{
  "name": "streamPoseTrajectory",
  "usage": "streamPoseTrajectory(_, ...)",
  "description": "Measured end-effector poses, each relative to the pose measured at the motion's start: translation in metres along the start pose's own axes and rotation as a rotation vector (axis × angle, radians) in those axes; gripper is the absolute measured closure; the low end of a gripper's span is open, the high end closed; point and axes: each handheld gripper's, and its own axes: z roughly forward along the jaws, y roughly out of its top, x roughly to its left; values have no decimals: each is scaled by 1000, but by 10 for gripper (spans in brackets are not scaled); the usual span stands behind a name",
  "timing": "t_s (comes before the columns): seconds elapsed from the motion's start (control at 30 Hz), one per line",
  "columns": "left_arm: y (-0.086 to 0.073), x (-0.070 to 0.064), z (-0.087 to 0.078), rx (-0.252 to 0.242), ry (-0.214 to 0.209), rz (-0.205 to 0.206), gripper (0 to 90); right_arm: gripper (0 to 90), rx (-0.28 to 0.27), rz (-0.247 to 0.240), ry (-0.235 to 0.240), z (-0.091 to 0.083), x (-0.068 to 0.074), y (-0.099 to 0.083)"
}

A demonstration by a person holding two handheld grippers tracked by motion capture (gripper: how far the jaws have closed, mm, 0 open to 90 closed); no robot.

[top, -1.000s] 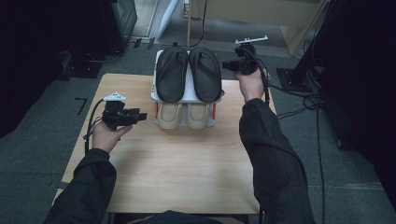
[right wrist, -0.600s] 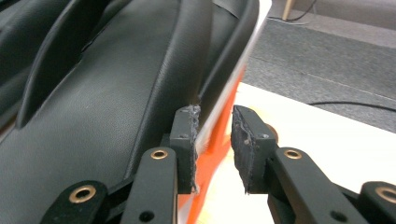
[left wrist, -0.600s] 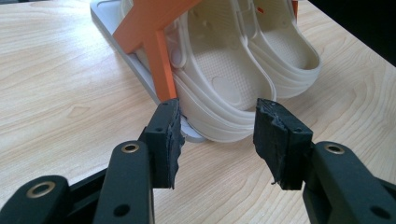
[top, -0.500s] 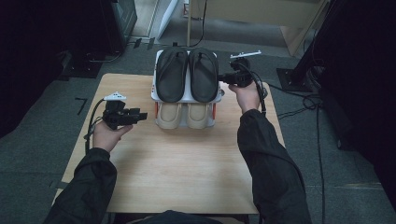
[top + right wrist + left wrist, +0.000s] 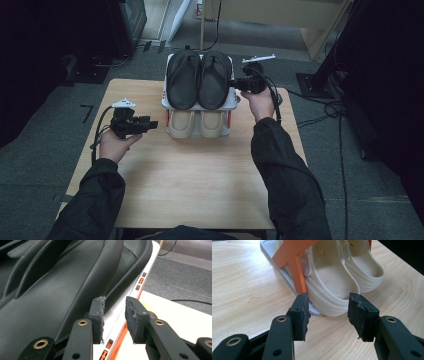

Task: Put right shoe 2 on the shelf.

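Right gripper (image 5: 239,86) at rack (image 5: 231,102) far-right edge beside black sandals (image 5: 214,80) on top, jaws apart, straddling rim, likely to grab. Left gripper (image 5: 152,123) parted, idle near beige clogs (image 5: 181,124).

**Around the light wooden table**

The light wooden table (image 5: 190,190) stands on a grey carpeted floor (image 5: 45,165). Beyond its far edge, a pale wooden cabinet (image 5: 280,15) sits at the top of the high view, with a dark cabinet (image 5: 131,20) to the left. Black cables (image 5: 320,120) trail across the carpet at the right.
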Motion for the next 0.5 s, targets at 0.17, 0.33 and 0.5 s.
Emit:
streamPoseTrajectory(0.17, 0, 0, 1, 4, -1, -2, 507, 613, -10, 3, 26, 0, -5, -1)
streamPoseTrajectory(0.33, -1, 1, 1, 9, 0, -3, 489, 573, -46, -48, 33, -4, -8, -6)
streamPoseTrajectory(0.5, -1, 0, 2, 17, -1, 1, 470, 533, -62, -75, 41, -10, -9, -10)
